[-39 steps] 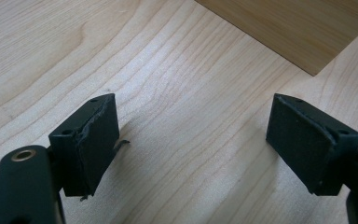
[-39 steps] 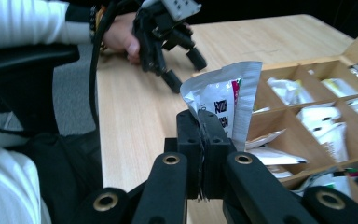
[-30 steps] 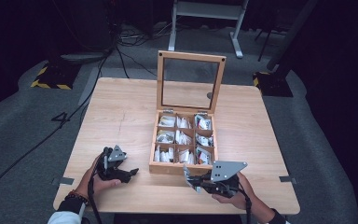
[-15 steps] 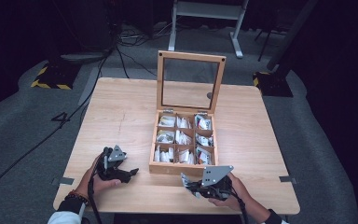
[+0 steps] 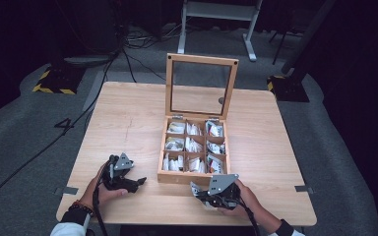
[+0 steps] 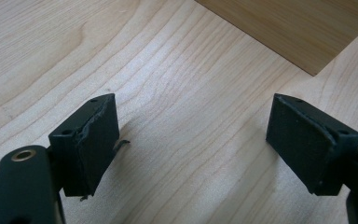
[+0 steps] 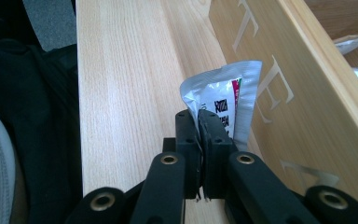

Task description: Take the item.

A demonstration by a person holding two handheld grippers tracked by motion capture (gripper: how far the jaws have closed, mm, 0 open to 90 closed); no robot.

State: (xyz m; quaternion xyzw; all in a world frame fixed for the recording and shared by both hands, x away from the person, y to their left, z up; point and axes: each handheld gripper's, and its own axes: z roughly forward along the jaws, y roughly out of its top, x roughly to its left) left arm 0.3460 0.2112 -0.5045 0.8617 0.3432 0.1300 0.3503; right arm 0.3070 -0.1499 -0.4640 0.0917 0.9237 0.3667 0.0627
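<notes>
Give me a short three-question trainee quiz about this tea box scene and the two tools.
1. True or false: the right tool is shut on a silver foil sachet.
2. The left tool is: A) open over bare table, B) shut on a packet, C) inside the box.
3. How does the glass-paned lid of the compartmented wooden box stand?

Key: 1 true; 2 A; 3 open, upright at the box's far edge.
</notes>
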